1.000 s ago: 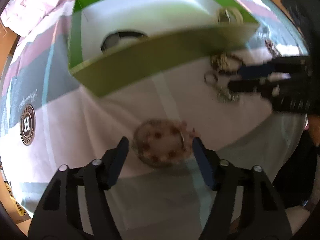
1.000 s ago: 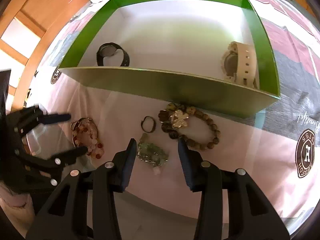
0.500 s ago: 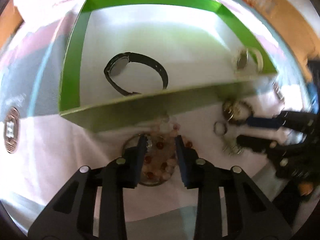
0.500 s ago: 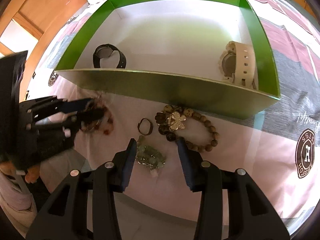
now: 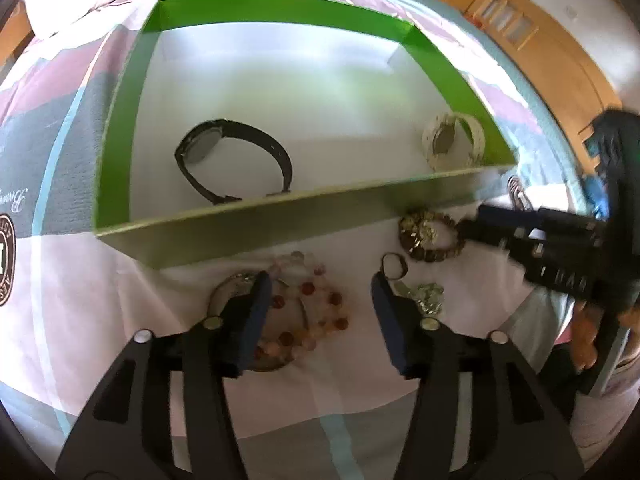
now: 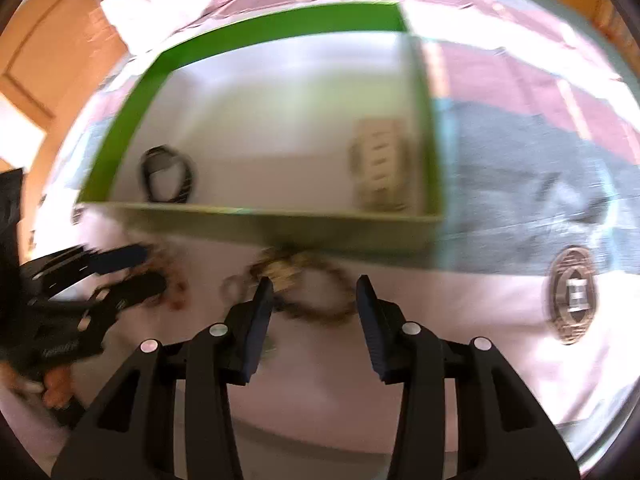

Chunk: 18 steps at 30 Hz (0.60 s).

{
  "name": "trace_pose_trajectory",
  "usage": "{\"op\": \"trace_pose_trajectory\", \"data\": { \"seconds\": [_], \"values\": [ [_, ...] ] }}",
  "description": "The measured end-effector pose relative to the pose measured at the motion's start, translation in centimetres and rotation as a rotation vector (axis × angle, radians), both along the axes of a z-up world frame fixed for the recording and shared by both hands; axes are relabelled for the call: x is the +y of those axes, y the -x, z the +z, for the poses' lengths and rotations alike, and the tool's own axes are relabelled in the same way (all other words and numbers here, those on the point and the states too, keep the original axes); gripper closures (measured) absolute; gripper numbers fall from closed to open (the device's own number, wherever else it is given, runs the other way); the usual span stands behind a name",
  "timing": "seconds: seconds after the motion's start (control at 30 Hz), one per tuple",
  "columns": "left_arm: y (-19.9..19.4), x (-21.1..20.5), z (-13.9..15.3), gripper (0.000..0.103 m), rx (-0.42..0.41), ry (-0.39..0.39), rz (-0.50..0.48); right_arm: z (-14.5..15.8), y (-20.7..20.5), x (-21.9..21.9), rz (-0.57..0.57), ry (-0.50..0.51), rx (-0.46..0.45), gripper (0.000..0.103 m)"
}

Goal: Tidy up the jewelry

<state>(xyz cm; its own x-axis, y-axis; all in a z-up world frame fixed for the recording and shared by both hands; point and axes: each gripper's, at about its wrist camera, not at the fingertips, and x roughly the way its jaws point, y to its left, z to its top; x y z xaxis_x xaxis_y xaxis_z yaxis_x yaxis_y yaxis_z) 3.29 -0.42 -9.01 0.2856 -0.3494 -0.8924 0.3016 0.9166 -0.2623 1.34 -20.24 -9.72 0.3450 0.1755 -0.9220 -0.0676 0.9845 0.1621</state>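
— So where is the left gripper (image 5: pixel 320 296)?

— Low over the bedspread (image 5: pixel 80 300), pointing steeply down. Its jaws have just been opening again and now stand about half apart. The pink and red bead bracelet (image 5: pixel 316 312) lies between them on the cloth; the left finger covers part of it, and whether that pad touches the beads I cannot tell. Nothing is lifted.

— And around it?

— Just right of the right finger lie a small dark ring (image 5: pixel 394 266) and a pale green bead cluster (image 5: pixel 430 298). Beyond those, close against the near wall of the green box (image 5: pixel 280 228), sits a brown bead bracelet (image 5: pixel 430 236) with a gold charm.

— The right gripper?

— In the left view the right gripper (image 5: pixel 476 228) reaches in from the right, its tips at the brown bead bracelet. Its own view is blurred: jaws partly open, the brown loop on the cloth in the gap between the fingers, not pinched as far as I can see.

— What's in the box?

— 2 watches on its white floor: a black watch (image 5: pixel 236 164) on the left side and a cream watch (image 5: pixel 454 146) in the near right corner, well apart.

— Anything else?

— A round brown badge (image 6: pixel 574 294) printed on the bedspread, to the right of the box in the right view.
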Motion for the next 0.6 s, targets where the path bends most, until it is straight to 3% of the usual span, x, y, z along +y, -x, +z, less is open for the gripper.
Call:
{"op": "trace_pose_trajectory", "data": {
  "seconds": [0.13,0.27,0.3,0.37,0.4,0.47,0.57,0.6],
  "values": [
    [0.1,-0.6,-0.6,0.047,-0.010,-0.052,-0.009,-0.6,-0.3,-0.1,-0.023,0.041,0.013,0.060],
    [0.5,-1.0,-0.5,0.047,-0.022,-0.069,-0.016,-2.0,-0.4,1.3,0.027,0.110,0.042,0.060],
    [0.5,-1.1,-0.4,0.048,-0.027,-0.075,-0.019,-2.3,-0.4,1.7,0.039,0.121,0.045,0.066],
    [1.0,-1.3,-0.3,0.050,-0.039,-0.090,-0.031,-2.6,-0.3,2.5,0.072,0.104,0.054,0.090],
    [1.1,-1.3,-0.1,0.059,-0.052,-0.092,-0.040,-2.4,-0.2,2.8,0.090,0.096,0.049,0.096],
    [1.0,-0.9,0.6,0.073,-0.073,-0.070,-0.036,-1.4,0.2,3.7,0.132,0.078,0.008,0.096],
    [0.8,0.2,1.3,0.072,-0.073,-0.020,-0.004,0.4,0.6,4.1,0.151,0.039,-0.056,0.096],
    [0.7,0.4,1.3,0.067,-0.069,-0.014,0.000,0.6,0.6,4.1,0.148,0.036,-0.059,0.096]
  ]
}}
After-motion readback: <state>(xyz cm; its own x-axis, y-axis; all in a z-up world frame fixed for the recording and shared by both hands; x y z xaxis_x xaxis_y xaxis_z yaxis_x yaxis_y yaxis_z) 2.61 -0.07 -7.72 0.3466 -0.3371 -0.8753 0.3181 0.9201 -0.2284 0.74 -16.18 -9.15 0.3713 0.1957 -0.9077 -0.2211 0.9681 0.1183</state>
